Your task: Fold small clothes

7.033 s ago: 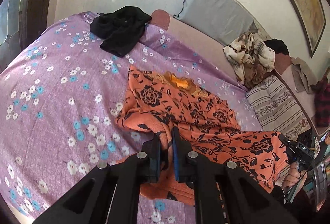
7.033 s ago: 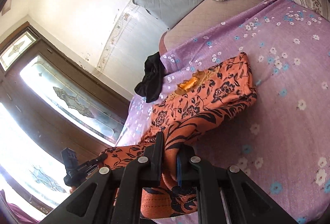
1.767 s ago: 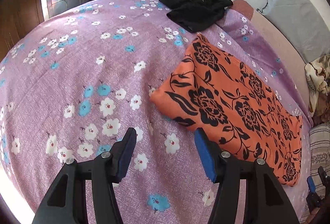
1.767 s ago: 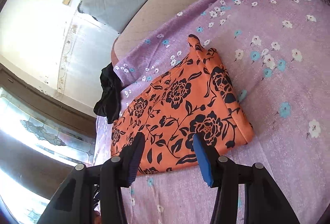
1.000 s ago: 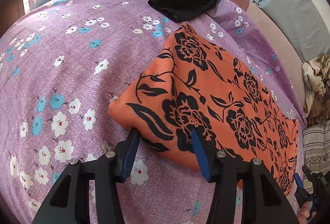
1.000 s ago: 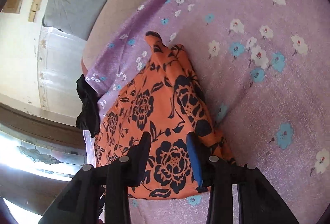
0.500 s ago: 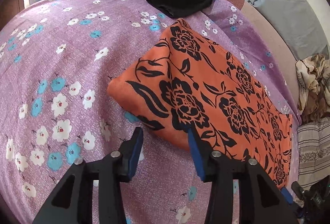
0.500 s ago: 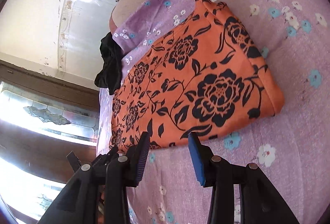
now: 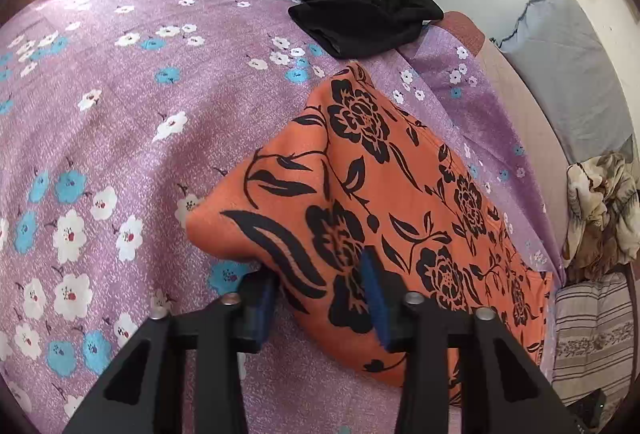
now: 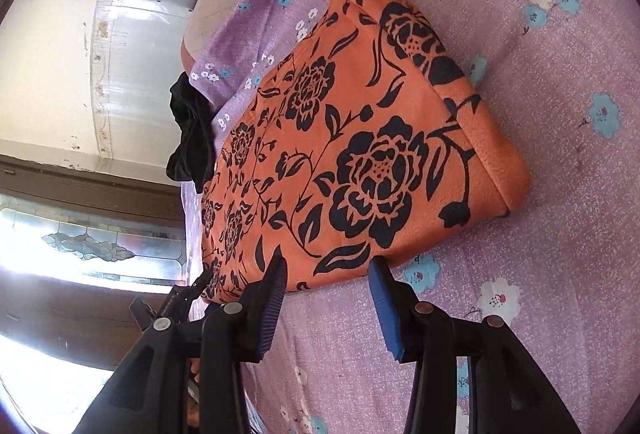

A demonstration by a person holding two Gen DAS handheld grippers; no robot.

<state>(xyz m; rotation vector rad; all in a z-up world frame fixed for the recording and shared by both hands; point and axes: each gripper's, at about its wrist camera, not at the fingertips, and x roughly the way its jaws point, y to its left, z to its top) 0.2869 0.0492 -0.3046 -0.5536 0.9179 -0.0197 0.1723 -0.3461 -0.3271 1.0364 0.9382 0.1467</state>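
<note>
Left wrist view: left claw is straddling, spread, the near edge of the folded orange floral garment lying lengthwise away across the bed; right claw, spread, is hovering just short.

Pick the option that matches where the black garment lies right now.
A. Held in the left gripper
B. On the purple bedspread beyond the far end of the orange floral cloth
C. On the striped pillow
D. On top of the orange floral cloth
B: the black garment lies bunched on the purple bedspread, just past the far corner of the folded orange floral cloth, held by neither gripper.
</note>
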